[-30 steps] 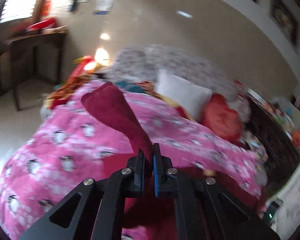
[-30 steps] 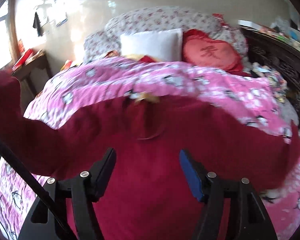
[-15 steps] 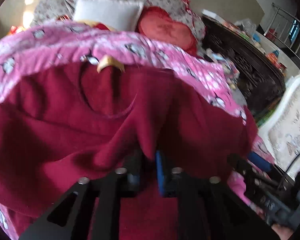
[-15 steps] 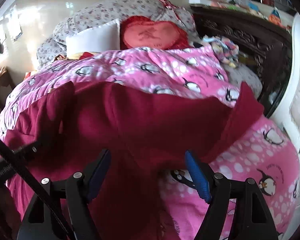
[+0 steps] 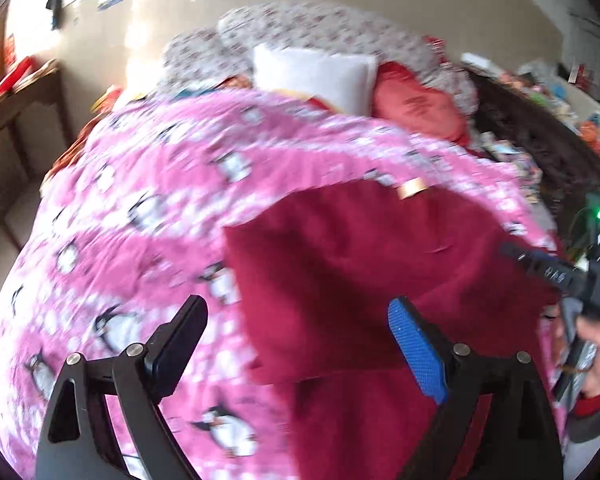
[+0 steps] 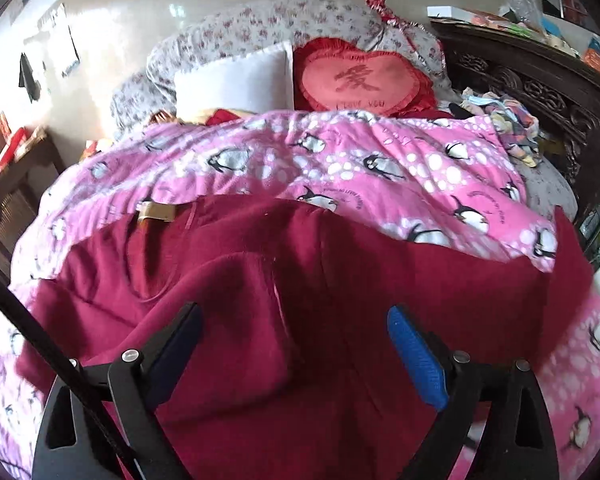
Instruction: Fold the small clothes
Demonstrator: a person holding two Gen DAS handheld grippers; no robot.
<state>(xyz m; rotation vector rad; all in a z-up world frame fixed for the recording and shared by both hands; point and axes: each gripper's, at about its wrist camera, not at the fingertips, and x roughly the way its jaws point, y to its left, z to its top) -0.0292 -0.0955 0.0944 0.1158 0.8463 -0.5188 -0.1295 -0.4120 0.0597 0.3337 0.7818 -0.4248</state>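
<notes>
A dark red sweater [image 5: 360, 260] lies spread on the pink penguin quilt [image 5: 140, 208], a tan neck label [image 5: 412, 190] at its far edge. My left gripper [image 5: 300, 332] hovers over its left edge, jaws opening wide, nothing pinched between them. In the right wrist view the sweater [image 6: 400, 272] has one sleeve [image 6: 220, 300] folded across its body. My right gripper [image 6: 296, 344] hangs above the sweater's middle, jaws also opening, only cloth below the gap. The right gripper [image 5: 556, 272] and the hand [image 5: 596, 352] holding it show at the right of the left wrist view.
A white pillow [image 6: 236, 80], a red heart cushion [image 6: 360, 80] and floral bedding [image 6: 280, 24] sit at the bed's head. A dark carved wooden bed frame [image 6: 540, 84] runs along the right, with loose clothes [image 6: 500, 116] beside it. A wooden side table [image 5: 16, 104] stands at the left.
The left gripper carried the sleeve across onto the sweater's body, let it go and spread its jaws wide. The right gripper's jaws widened and it shifted over the sweater.
</notes>
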